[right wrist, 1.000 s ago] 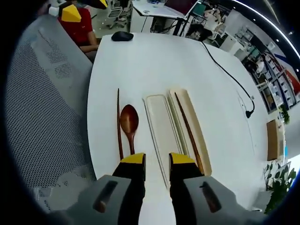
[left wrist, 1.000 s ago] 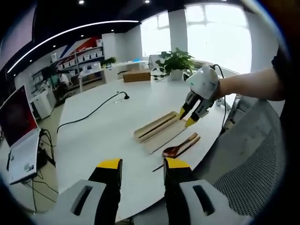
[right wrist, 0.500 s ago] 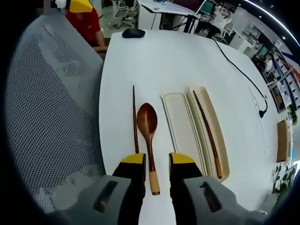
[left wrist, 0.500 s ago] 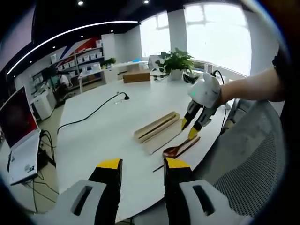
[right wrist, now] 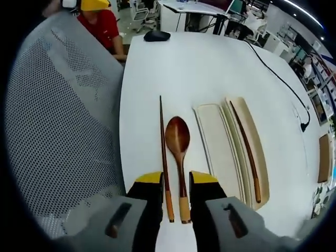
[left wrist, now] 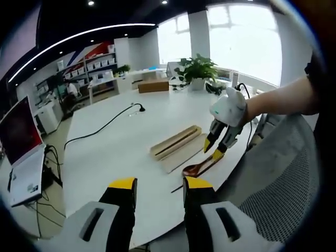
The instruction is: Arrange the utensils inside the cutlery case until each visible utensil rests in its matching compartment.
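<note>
A dark wooden spoon [right wrist: 177, 136] lies on the white table [right wrist: 178, 68], with a loose brown chopstick [right wrist: 164, 157] close on its left. Beside them sits the pale cutlery case [right wrist: 210, 123]; its wide compartment is empty and a second chopstick [right wrist: 244, 149] rests in the narrow one. My right gripper [right wrist: 176, 181] is open, its jaws straddling the handle ends of the spoon and loose chopstick. In the left gripper view, the right gripper [left wrist: 214, 150] hovers over the spoon [left wrist: 196, 168] next to the case [left wrist: 176, 144]. My left gripper [left wrist: 160, 185] stands open near the table's edge, holding nothing.
A grey mesh chair [right wrist: 63, 110] presses against the table edge by the spoon. A black mouse [right wrist: 156, 35] and a black cable [left wrist: 105, 125] lie farther off. A person in red [right wrist: 100, 23] sits beyond the chair. A potted plant [left wrist: 197, 68] stands at the far end.
My right gripper has come down and over from the case to the spoon, so its jaws now straddle the handle ends of spoon and loose chopstick. The left gripper has stayed put.
</note>
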